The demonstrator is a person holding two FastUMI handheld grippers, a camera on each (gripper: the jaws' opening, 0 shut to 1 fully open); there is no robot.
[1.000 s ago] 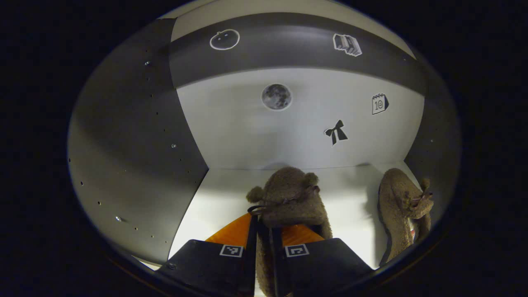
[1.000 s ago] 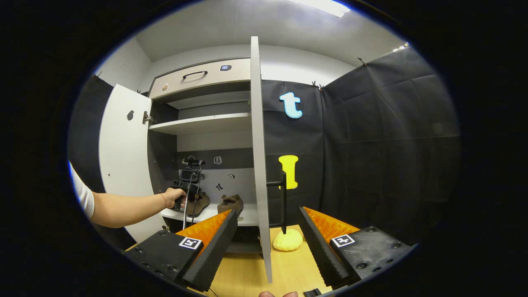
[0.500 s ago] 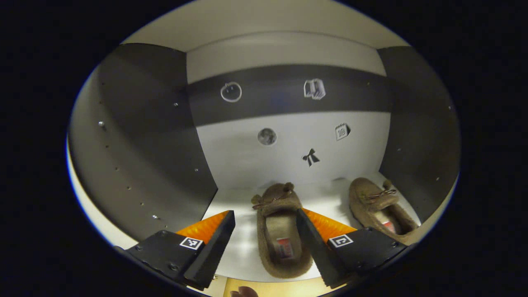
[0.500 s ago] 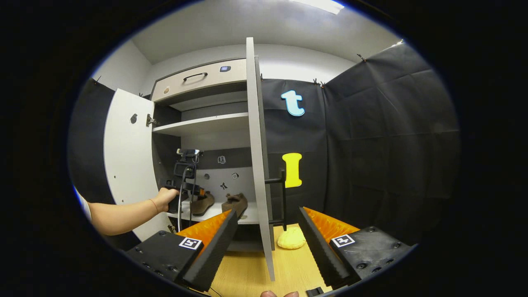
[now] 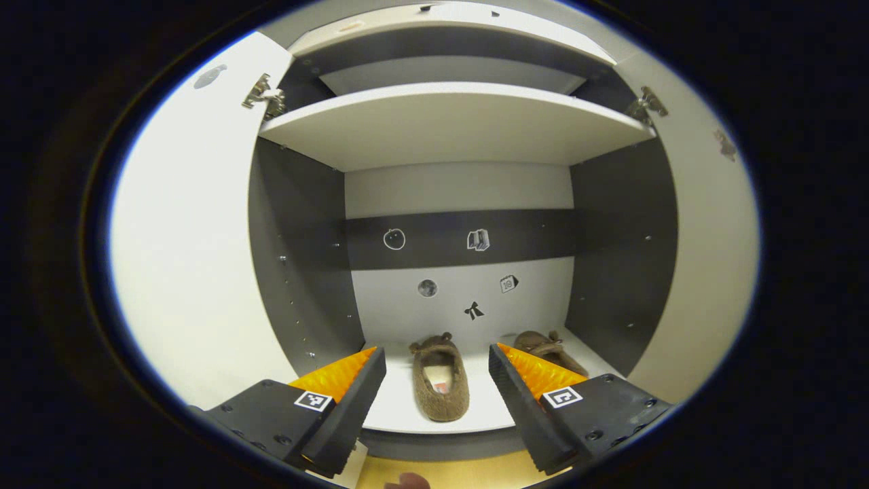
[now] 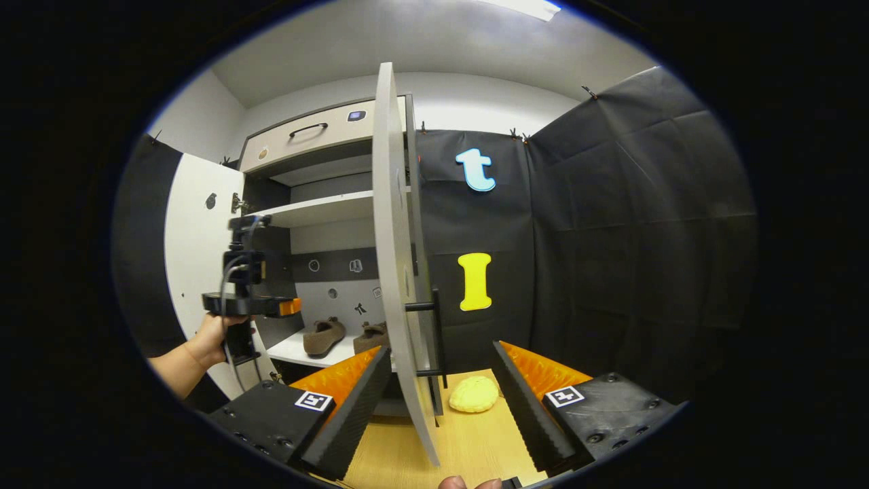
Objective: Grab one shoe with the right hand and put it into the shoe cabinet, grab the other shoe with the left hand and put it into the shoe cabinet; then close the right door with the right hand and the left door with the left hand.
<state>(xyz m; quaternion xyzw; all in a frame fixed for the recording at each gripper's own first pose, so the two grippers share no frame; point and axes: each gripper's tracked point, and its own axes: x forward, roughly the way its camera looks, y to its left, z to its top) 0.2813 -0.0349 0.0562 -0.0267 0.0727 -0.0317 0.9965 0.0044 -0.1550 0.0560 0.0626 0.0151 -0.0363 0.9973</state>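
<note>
- Black cloth (image 6: 611,224) lines the booth behind a pale wooden tabletop (image 6: 468,441), with a white ceiling overhead and a strip light at the top edge of the right gripper view.
- On that tabletop stands the shoe cabinet (image 5: 455,176), grey inside, with a white upper shelf (image 5: 448,122) and a white bottom shelf (image 5: 468,404); a drawer front with a dark handle (image 6: 307,128) sits above the opening.
- Small stickers (image 5: 474,311) dot the cabinet's back panel.
- Both brown shoes lie on the bottom shelf: the left shoe (image 5: 440,377) in the middle, toe to the back wall, and the right shoe (image 5: 543,346) beside it, partly hidden behind a finger of the left tongs.
- The left door (image 5: 190,238) and the right door (image 6: 400,272) both stand open; the right door shows edge-on in the right gripper view, its black bar handle (image 6: 438,333) facing out.
- A yellow spongy lump (image 6: 474,394) rests on the tabletop just past the right door's lower edge.
- The left tongs (image 5: 438,394) hover in front of the cabinet, spread wide and holding nothing; a hand (image 6: 214,336) grips them in the right gripper view.
- The right tongs (image 6: 441,401) are likewise wide open and empty, with the right door's edge between their fingers.
</note>
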